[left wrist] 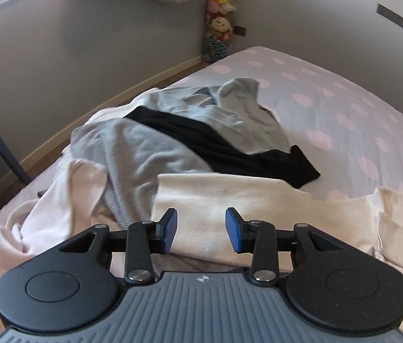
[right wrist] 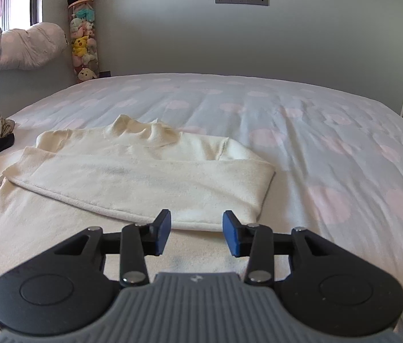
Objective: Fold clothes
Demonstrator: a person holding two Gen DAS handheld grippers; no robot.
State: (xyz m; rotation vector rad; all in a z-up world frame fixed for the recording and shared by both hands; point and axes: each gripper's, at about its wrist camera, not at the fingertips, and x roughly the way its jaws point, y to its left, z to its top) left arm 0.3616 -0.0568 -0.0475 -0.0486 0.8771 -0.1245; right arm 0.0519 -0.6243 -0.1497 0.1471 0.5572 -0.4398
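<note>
Just beyond the right claw point(right wrist: 196, 233), the cream sweater's point(right wrist: 150, 171) folded-over sleeve.

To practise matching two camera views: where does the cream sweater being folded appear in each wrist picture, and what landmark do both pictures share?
Left wrist view: the cream sweater lies low and centre-right, just beyond the fingers, in front of the grey and black clothes pile.
Right wrist view: the cream sweater fills centre-left, sleeve folded across it.
Shared landmark: the tall tube of plush toys in the room's corner.
</note>
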